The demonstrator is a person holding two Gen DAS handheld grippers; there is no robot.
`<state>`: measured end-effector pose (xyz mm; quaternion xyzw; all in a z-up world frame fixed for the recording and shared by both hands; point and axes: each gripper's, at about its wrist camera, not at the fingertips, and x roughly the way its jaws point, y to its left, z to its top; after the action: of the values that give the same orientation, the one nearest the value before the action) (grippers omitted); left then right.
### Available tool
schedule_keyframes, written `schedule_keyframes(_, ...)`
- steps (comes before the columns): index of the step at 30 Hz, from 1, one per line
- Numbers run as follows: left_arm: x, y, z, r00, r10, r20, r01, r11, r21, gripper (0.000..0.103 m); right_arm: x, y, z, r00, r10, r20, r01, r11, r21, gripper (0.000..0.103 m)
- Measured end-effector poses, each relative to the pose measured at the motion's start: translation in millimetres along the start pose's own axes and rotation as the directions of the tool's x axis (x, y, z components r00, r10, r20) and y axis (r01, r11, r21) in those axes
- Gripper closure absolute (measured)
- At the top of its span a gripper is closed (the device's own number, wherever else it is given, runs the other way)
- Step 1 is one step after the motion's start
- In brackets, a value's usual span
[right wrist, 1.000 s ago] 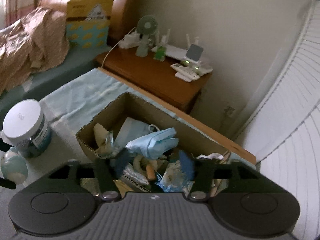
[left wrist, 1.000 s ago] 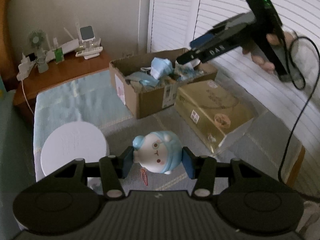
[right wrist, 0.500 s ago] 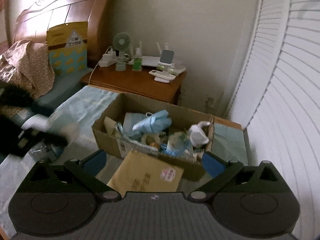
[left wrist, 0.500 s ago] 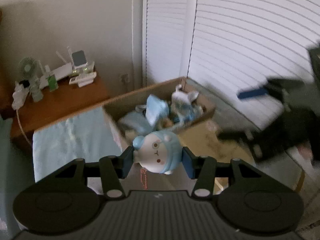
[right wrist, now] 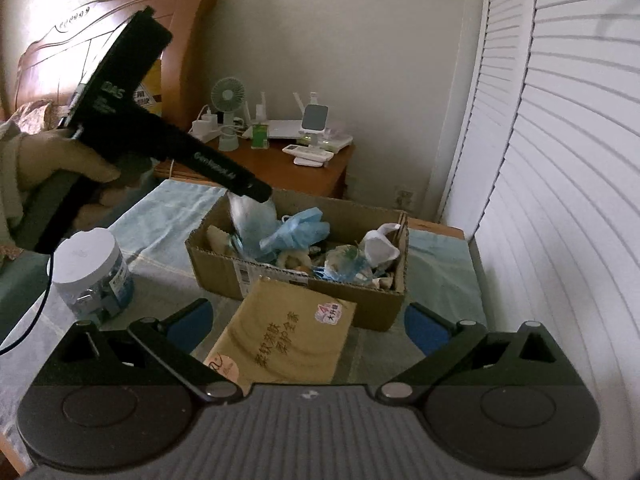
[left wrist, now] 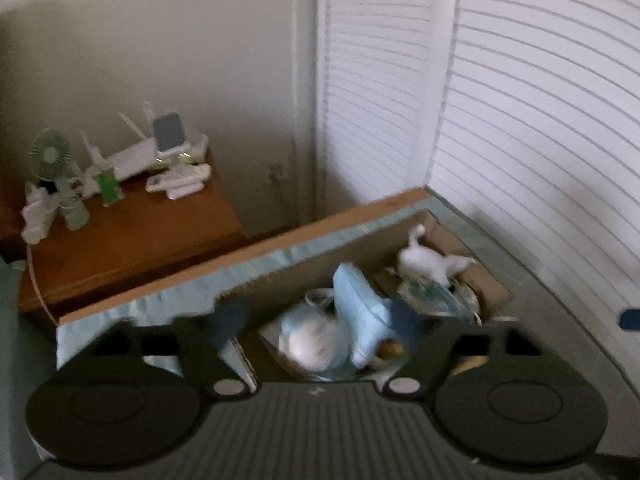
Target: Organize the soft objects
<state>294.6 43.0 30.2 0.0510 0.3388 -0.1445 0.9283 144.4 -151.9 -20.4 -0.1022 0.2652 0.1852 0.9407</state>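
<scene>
The plush toy, a blurred white-and-pale-blue figure, is over the open cardboard box, between the fingers of my left gripper but clear of both pads. The left gripper's jaws have just been opening and now stand wide; nothing is pressed between them. In the right wrist view, the left gripper's black body reaches in from the left, held by my hand, its tip above the box's far left corner.

The box sits on the table, which is covered with a light blue cloth. It holds assorted soft items, among them a pale blue bundle and a white piece. A tan flat package lies against the box's near wall. A white-lidded jar stands to the left, apart from the box.

My right gripper is fully spread and empty, positioned short of the box and above the package.
</scene>
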Motion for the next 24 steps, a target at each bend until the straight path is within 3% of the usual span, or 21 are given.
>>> schedule_keyframes(2,-7.3,-0.8,-2.0,0.999,0.006,0.032,-0.005,1.000,-0.012,0.004,-0.9,-2.8,-0.5,1.000,0.002,0.001,-0.002,1.000,0.011,0.000)
schedule_keyframes(10,-52.7,-25.8,-25.1,0.988,0.123,0.091,-0.129,0.990,0.054,0.001,-7.6,-6.2,1.5,1.000,-0.016,-0.010,0.016,0.998,0.056,0.000)
schedule_keyframes(15,-83.7,-48.5,-52.6,0.966,0.234,0.110,-0.244,0.966,0.088,0.001,-11.4,-5.4,1.2,0.995,-0.079,-0.058,0.084,0.992,0.098,0.000)
schedule_keyframes(17,-94.0,-53.1,-63.2,0.968,0.238,0.084,-0.243,0.968,0.061,0.001,-9.8,-5.9,-1.1,0.989,-0.119,-0.087,0.130,0.983,0.127,0.000)
schedule_keyframes(21,-111.8,-57.8,-78.4,0.972,0.235,0.003,-0.234,0.969,-0.079,0.001,-4.5,-6.7,-9.1,0.971,-0.177,-0.160,0.208,0.955,0.212,0.000)
schedule_keyframes(24,-120.3,-59.7,-84.6,0.975,0.219,-0.037,-0.222,0.964,-0.146,0.001,-9.2,-3.9,-14.3,0.969,-0.166,-0.182,0.208,0.947,0.244,0.000)
